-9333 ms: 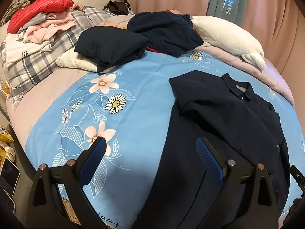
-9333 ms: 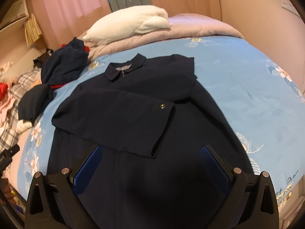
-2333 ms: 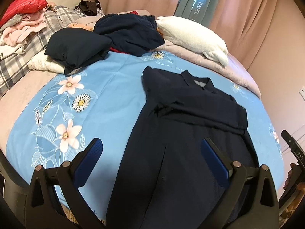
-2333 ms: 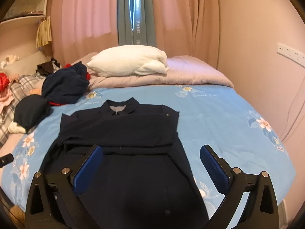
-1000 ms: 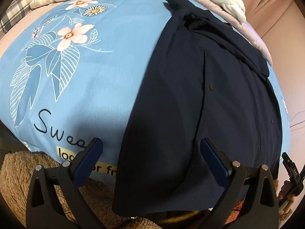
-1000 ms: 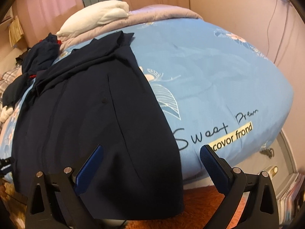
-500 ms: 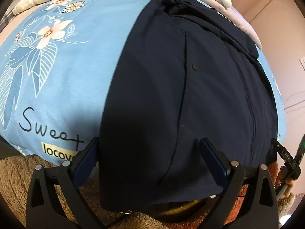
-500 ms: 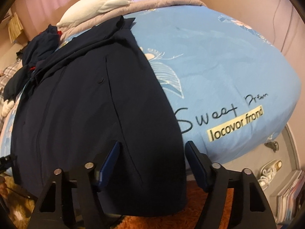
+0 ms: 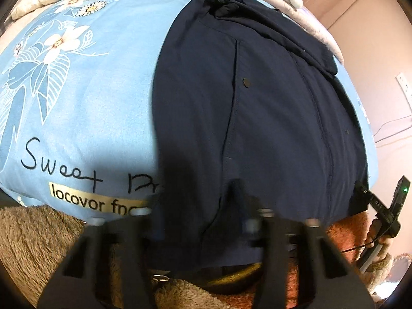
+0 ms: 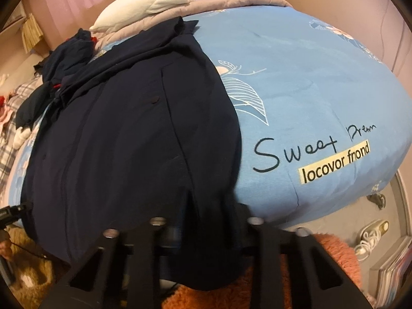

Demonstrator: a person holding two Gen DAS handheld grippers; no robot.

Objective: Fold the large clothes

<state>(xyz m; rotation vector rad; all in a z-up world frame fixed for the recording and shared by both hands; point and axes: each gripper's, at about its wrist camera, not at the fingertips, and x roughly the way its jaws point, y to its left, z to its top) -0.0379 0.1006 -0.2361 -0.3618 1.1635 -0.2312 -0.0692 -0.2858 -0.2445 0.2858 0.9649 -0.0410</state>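
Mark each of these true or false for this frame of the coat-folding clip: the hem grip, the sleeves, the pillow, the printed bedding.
1. Both grippers are closed on the hem of the navy coat. True: left gripper and right gripper each pinch it.
2. The coat's sleeves are spread out flat to the sides. False: they lie folded across the chest.
3. A white pillow lies beyond the collar. True.
4. The blue duvet is plain. False: it has flowers and lettering.

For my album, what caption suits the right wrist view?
Right gripper closes on the hem of a navy dress spread across a blue floral bedspread.
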